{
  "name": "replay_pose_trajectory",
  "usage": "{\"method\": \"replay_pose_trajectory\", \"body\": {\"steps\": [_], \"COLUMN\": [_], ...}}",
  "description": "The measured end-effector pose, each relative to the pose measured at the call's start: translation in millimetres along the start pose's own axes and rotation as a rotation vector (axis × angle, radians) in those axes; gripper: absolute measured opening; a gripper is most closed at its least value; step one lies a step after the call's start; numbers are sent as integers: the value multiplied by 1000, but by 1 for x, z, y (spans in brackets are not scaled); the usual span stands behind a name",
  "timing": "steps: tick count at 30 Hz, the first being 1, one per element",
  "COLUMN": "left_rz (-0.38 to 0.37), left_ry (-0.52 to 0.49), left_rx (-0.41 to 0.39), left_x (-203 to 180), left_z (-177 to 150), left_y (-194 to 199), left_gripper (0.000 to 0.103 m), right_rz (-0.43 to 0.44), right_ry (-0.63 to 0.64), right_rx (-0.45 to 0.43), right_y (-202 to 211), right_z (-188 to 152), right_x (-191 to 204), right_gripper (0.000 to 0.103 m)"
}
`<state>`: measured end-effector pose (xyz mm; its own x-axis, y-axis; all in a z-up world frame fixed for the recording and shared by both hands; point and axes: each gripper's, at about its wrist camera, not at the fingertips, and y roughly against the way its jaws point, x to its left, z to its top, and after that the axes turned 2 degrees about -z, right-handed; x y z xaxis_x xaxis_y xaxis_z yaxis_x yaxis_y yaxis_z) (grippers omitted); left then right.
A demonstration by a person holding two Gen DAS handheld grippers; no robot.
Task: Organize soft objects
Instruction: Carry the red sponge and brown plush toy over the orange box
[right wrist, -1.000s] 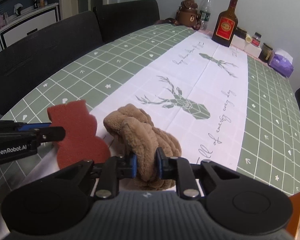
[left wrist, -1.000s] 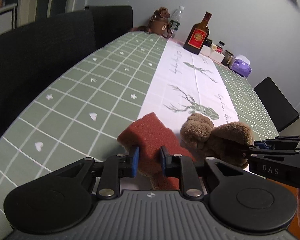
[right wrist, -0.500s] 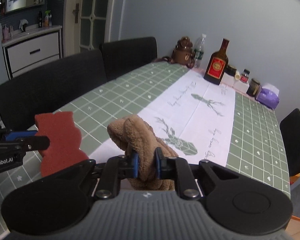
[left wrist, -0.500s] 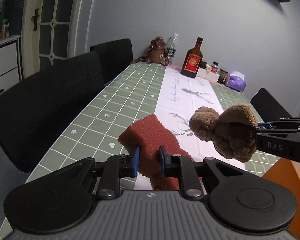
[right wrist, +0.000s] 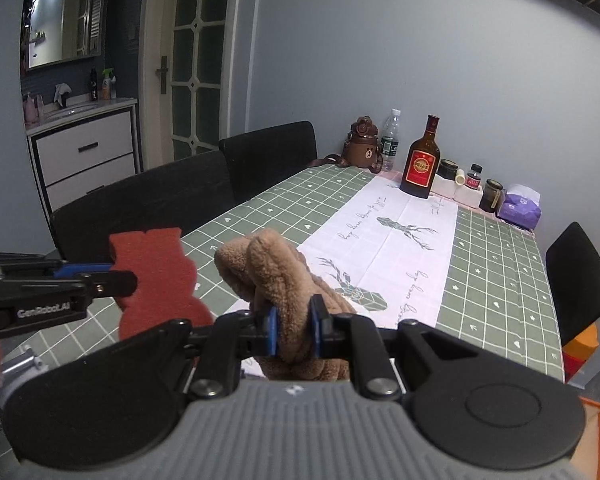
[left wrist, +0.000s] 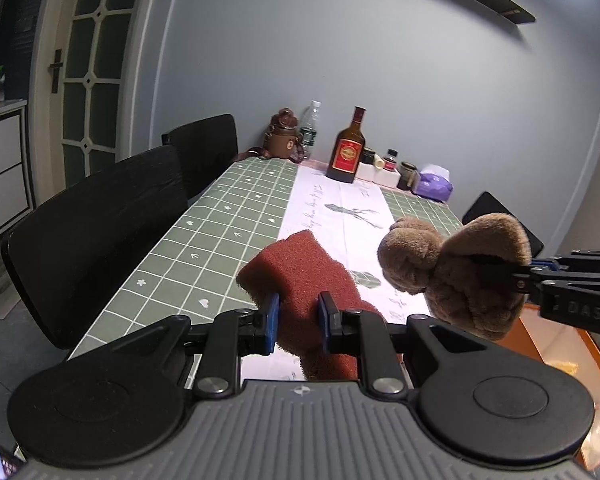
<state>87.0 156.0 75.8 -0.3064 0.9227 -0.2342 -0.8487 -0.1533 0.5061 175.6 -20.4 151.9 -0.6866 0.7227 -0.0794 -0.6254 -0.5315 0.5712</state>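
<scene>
My left gripper (left wrist: 298, 320) is shut on a dark red bear-shaped sponge (left wrist: 300, 276) and holds it in the air above the near end of the table. The sponge also shows in the right wrist view (right wrist: 156, 280). My right gripper (right wrist: 294, 330) is shut on a brown plush toy (right wrist: 278, 280), also lifted off the table. In the left wrist view the plush (left wrist: 456, 272) hangs to the right of the sponge, pinched by the right gripper's fingers (left wrist: 540, 276).
A long table (right wrist: 496, 272) with a green grid cloth and white deer runner lies ahead. At its far end stand a brown bear flask (right wrist: 364, 148), a water bottle, a liquor bottle (right wrist: 420, 164), small jars and a purple tissue pack (right wrist: 518, 208). Black chairs (left wrist: 100, 236) line both sides. An orange box (left wrist: 556, 348) sits low right.
Both grippers have risen from the tabletop, lifting the sponge and the plush clear of the cloth. The views now tilt up toward the far wall.
</scene>
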Motion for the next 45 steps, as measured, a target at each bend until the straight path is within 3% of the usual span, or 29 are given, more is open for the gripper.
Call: {"method": "replay_pose_trajectory", "body": {"steps": [14, 24, 31, 37, 45], "left_rz": [-69, -287, -424, -447, -387], "left_ry": [-75, -159, -233, -330, -409], "left_rx": [-6, 20, 89, 187, 264], "left_x": [-47, -127, -200, -253, -283], "left_z": [-25, -20, -21, -34, -47], "left_y": [35, 29, -5, -52, -111], "left_gripper": [23, 22, 22, 22, 22], "right_rz": [-44, -226, -340, -385, -398], "right_ry": [-12, -52, -122, -165, -179], "right_rx": [-23, -24, 45, 132, 237], "right_y": [87, 134, 129, 101, 41], "right_z": [-50, -60, -75, -89, -108], "right_x": [-13, -71, -133, -185, -233], "right_gripper": [14, 14, 14, 14, 14]}}
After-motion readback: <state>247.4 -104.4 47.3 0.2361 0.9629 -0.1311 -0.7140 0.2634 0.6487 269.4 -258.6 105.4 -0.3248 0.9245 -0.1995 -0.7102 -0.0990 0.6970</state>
